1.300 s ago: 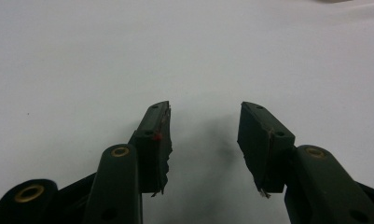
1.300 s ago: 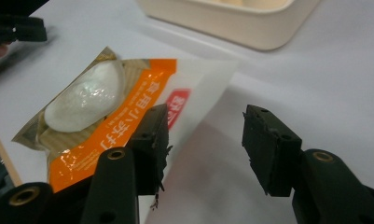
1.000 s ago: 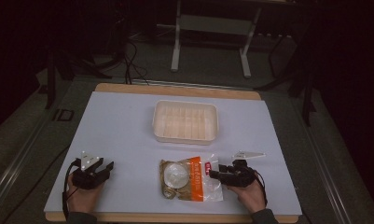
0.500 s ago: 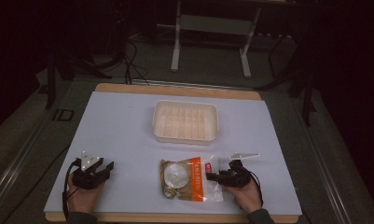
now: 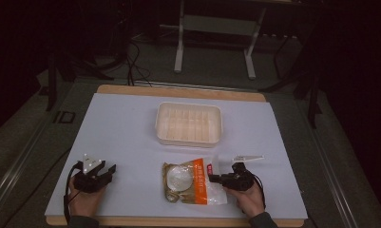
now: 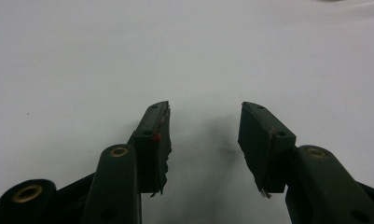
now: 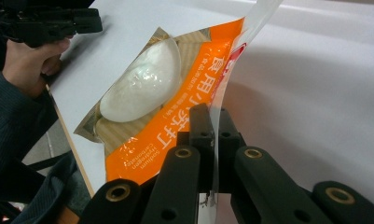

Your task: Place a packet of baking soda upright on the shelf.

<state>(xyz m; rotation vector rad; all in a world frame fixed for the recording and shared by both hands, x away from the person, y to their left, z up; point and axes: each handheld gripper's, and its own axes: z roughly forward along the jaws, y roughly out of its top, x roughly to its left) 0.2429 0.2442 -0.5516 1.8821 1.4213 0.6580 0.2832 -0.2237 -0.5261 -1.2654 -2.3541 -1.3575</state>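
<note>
An orange and clear plastic bag (image 5: 188, 183) with a pale round lump inside lies flat near the table's front edge. My right gripper (image 5: 213, 179) sits at its right side. In the right gripper view the jaws (image 7: 211, 116) have just been closing and now pinch the bag's clear edge (image 7: 224, 79), which stands up between them. My left gripper (image 5: 107, 171) rests on the table at the front left, well apart from the bag. Its jaws (image 6: 204, 126) stand open over bare white tabletop with nothing between them.
A shallow cream tray (image 5: 189, 123) with ridged compartments stands at mid-table behind the bag. A small white strip (image 5: 247, 157) lies just behind my right hand. The white table top (image 5: 126, 137) ends in a wooden front edge close to both hands.
The right gripper's jaws have gone from open to shut on the bag's right edge. Both hands have stayed where they were, and the left gripper looks the same.
</note>
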